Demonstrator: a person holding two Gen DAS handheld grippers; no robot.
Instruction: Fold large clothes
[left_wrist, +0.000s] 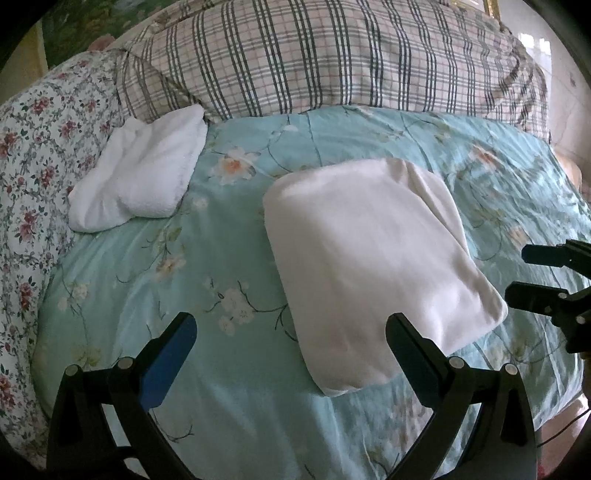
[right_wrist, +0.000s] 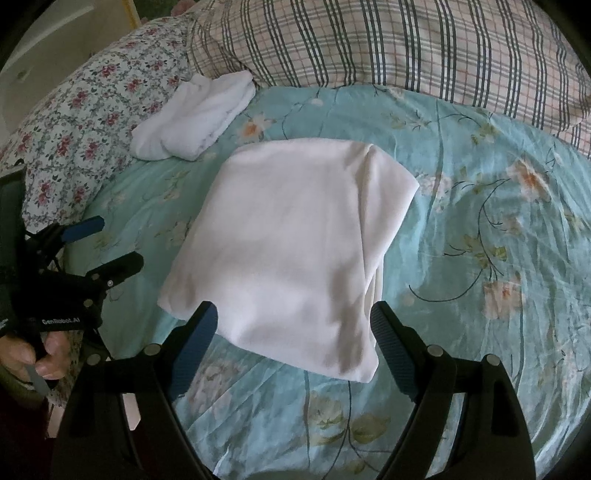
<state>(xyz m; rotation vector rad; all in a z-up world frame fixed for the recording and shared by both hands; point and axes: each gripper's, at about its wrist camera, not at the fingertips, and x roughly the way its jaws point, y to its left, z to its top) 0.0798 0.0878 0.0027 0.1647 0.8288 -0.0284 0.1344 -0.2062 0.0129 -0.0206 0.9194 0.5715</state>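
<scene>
— Lying folded on the bed (right_wrist: 480, 155), is it, the white garment (right_wrist: 291, 251)?
— Yes. It sits as a thick, roughly square bundle on the turquoise flowered sheet, with a layered edge along its right side in the right wrist view.
— And the right tool (right_wrist: 293, 325)?
— Spread wide and holding nothing. Its two fingers stand at the near edge of the garment, one to either side of the near corner; whether they touch the cloth, I cannot tell.
— The left tool (left_wrist: 291, 336)?
— Also wide open, nothing held. Its right finger overlaps the garment's near left edge in its own view; its left finger is over bare sheet.
— Anything else on the bed?
— A smaller white cloth (left_wrist: 138, 173), loosely folded, lies well apart toward the far left corner, against a floral pillow (left_wrist: 33, 155) and a plaid quilt (left_wrist: 332, 55) heaped along the far side.
— Do the tools see each other?
— Yes, each shows at the edge of the other's view, apart.
</scene>
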